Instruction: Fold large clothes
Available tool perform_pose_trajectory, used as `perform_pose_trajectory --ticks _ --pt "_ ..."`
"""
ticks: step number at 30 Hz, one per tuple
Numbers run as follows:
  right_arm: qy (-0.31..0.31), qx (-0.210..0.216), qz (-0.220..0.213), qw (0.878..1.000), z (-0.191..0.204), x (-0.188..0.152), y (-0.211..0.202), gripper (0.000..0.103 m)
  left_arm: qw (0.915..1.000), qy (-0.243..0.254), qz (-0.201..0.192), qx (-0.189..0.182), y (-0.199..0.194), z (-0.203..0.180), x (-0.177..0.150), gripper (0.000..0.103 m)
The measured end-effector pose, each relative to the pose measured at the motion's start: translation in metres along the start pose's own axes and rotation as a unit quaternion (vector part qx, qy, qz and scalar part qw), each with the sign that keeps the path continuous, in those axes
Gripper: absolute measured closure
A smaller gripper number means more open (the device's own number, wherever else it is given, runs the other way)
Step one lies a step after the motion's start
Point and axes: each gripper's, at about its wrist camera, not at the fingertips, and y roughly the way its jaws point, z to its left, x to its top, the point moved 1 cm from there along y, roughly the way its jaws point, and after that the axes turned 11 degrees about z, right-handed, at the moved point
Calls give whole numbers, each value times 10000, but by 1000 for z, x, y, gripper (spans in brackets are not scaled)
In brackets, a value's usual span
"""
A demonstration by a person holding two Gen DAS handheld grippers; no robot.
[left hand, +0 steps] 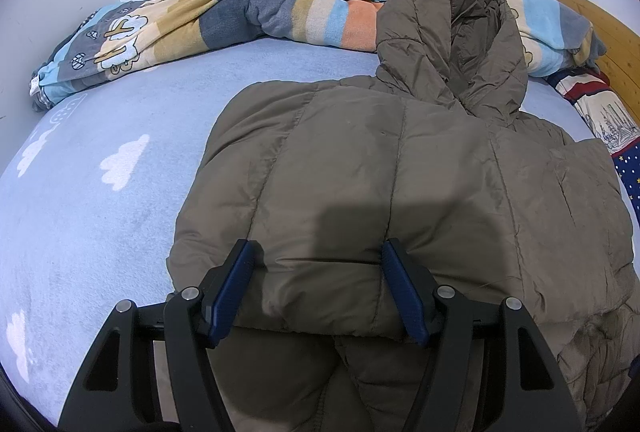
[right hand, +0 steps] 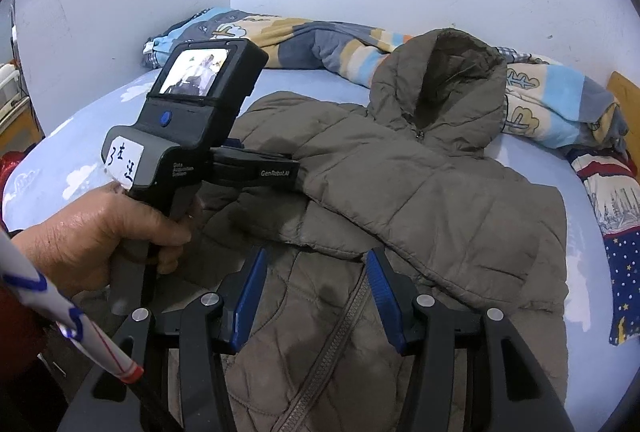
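Folding the jacket (left hand: 400,160) across its middle — both my jaws apart, holding nothing; next, press the fold flat.

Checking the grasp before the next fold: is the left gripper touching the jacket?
Touching. In the left wrist view the left gripper is open and the jacket's folded edge bulges between both blue pads, pressed against them.

jacket (left hand: 400,172) lies on the bed (left hand: 100,212), blanket (left hand: 240,16) bunched behind it.
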Motion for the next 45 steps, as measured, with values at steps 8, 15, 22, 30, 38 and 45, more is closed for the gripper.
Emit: perform_pose_trajectory --ticks 8,15,22,30,38,45 --pt "24 -76 1 10000 -1 0 0 47 10000 1 -3 -1 0 0 0 37" --pt "-24 -148 -6 9999 1 0 0 47 10000 0 -5 -2 0 0 0 37" --pt "-28 -190 -5 9998 0 0 -1 47 10000 0 -8 -1 0 0 0 37" --pt "-39 -197 7 9998 0 -1 0 47 10000 -1 -8 -3 0 0 0 37" --pt "-50 -257 54 9996 -2 -1 2 47 10000 -74 3 -14 -3 2 2 37" --pt "258 -461 6 9986 -31 7 4 46 9998 -50 -156 107 -22 1 3 37"
